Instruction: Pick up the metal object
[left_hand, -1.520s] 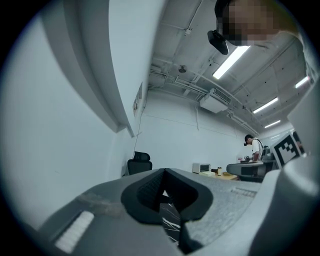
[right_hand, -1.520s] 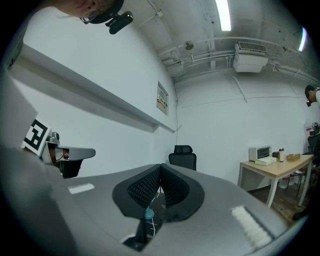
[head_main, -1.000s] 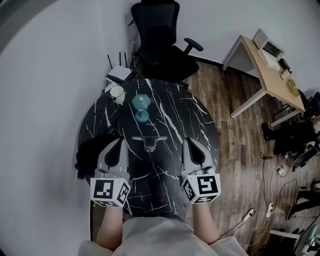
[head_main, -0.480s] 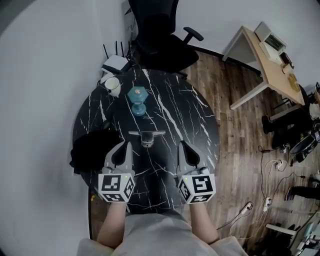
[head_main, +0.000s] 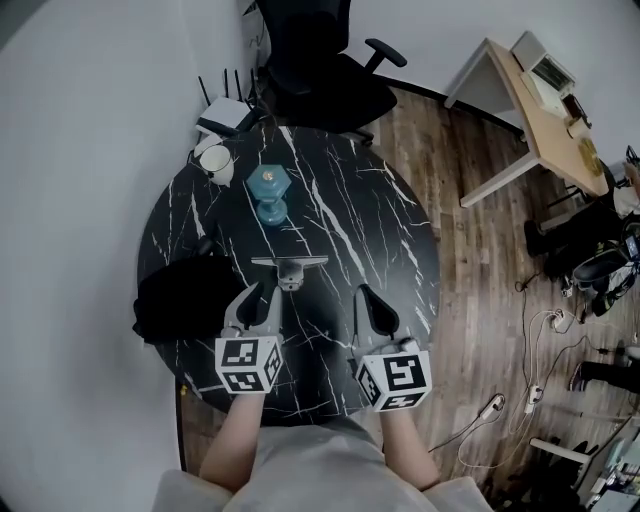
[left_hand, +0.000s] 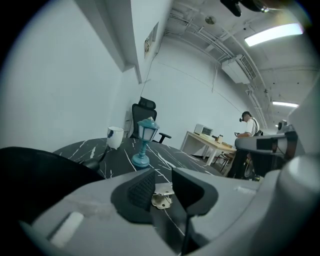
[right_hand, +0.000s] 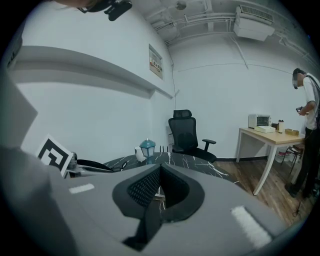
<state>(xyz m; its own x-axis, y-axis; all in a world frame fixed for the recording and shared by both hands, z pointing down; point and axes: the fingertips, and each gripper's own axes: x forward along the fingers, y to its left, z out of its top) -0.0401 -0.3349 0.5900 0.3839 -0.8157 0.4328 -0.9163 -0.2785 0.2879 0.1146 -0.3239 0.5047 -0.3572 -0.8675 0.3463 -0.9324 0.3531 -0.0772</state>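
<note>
No writing could be read anywhere: the wall notice (right_hand: 156, 65) was too small to make out, and the left cube (head_main: 247, 365) and right cube (head_main: 398, 378) bore only black-and-white square patterns.

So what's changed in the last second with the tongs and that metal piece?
The left tongs moved forward and inward toward the metal object and are opening, with it showing in the gap, not gripped. The right tongs stayed shut and back; lamp and mug unmoved.
</note>
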